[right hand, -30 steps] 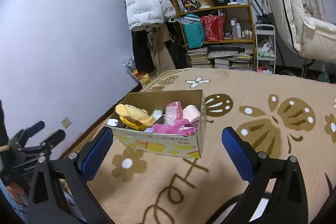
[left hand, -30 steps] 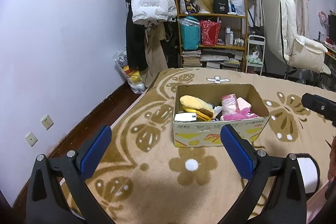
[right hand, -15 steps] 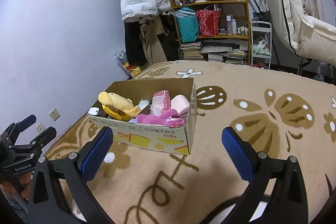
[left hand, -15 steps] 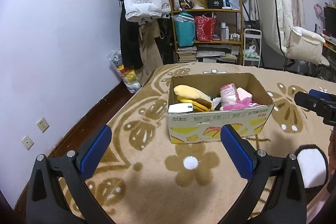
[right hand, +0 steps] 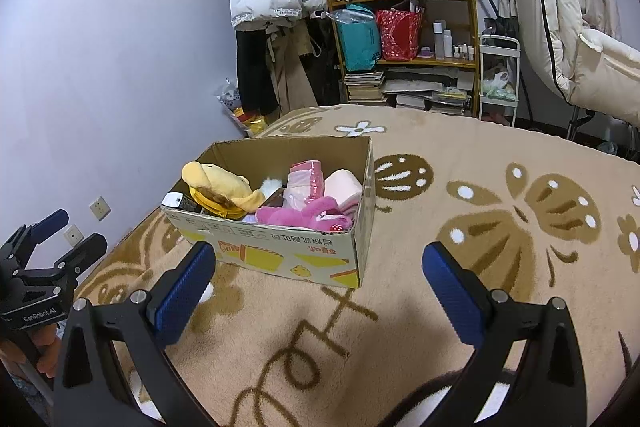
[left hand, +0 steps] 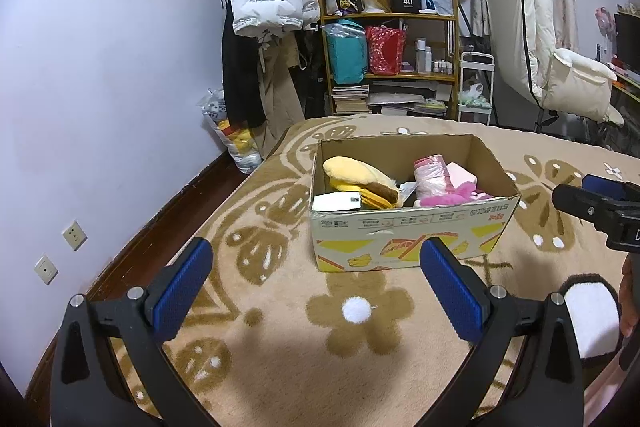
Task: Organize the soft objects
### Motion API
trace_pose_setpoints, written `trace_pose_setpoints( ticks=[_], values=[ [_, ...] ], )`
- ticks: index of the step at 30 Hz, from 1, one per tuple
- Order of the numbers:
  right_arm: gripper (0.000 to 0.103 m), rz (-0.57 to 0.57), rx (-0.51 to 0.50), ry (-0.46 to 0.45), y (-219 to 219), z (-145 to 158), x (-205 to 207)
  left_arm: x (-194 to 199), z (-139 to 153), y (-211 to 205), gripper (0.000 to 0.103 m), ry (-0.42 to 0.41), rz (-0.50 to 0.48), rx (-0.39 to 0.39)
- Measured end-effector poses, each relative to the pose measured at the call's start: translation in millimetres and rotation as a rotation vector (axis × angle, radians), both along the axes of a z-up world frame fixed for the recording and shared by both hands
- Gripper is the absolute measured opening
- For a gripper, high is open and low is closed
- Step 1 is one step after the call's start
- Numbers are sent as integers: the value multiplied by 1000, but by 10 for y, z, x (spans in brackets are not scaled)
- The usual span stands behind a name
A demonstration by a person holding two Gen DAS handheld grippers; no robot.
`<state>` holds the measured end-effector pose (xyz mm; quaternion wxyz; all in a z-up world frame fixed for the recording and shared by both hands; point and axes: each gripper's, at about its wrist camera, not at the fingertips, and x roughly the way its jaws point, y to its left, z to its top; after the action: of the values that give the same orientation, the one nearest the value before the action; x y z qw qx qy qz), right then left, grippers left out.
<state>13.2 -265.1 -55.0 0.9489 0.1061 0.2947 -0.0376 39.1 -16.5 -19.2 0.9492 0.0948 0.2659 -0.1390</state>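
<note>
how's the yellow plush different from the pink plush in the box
The yellow plush is larger and smooth, lying at the left end of the cardboard box; the pink plush is shaggier, lower, and pressed against the near wall toward the right. Both sit inside the box, untouched by either gripper.

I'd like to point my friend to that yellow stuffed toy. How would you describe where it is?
Find the open cardboard box standing on the tan flowered carpet. Look in the end nearer the lilac wall: the yellow plush toy lies there on top. Everything soft beside it is pink, so it is the only yellow one.
</note>
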Motion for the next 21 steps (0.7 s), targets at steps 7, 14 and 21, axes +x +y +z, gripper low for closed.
trace_pose_setpoints(
  ticks=[7,14,21],
  values=[
    [103,0,-2,-1,5,-4,-4,-29,-5,-25,102,-8,-10,4],
    [103,-1,-2,0,12,-7,-5,-38,-9,-27,102,5,-28,-1],
    [103,-20,-32,-25,28,32,-54,-33,-22,-29,102,14,-31,-5]
  ],
)
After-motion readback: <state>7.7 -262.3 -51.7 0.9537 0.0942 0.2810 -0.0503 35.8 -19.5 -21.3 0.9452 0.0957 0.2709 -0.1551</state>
